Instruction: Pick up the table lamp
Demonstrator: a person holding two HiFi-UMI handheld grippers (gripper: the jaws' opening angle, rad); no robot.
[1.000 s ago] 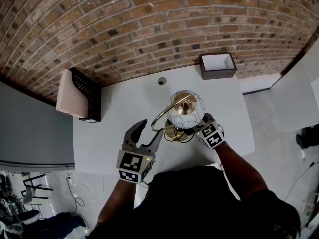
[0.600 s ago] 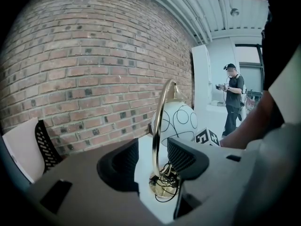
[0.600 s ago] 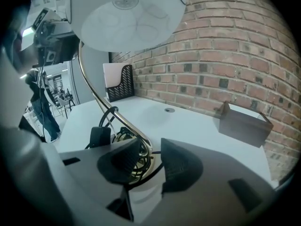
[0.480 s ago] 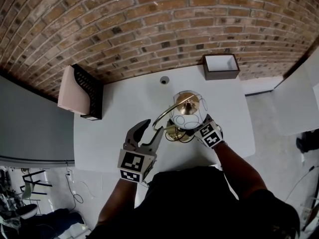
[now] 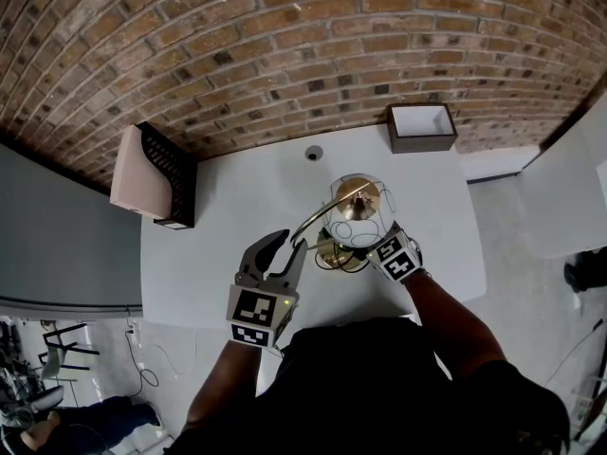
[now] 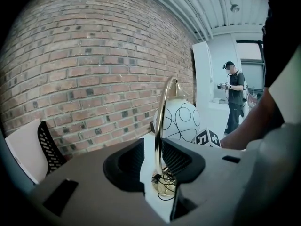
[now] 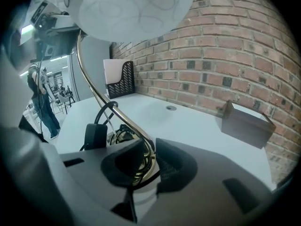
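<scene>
Step in hand, my read: get both grips set on the lamp before any lift. It stood upright on the table, directly in front of both hand-held grippers and not off the surface yet.

Left hand-held gripper: the jaws had just been closing and were partly apart. The gold arc stood between them, hard by the pad on its view's right, with a clear gap to the other pad. So it was around the arc, not clamped.

Right hand-held gripper: the jaws had just been closing too and were nearly together, low at the foot of the arc just above the base. The pads looked to be on the arc there. The black cord looped just left of its jaws.

To do it well:
- Finish the left closure until both pads bite, square to the rod so it can't roll.
- Keep the cord out of the right jaws.
- Lift both sides together, straight up. The shade hung off the top of the arc above the right hand-held gripper, so the lamp was likely top-heavy and could swing if one side led.
- The thin polished rod could slip, so grip firmly and lift slowly.
</scene>
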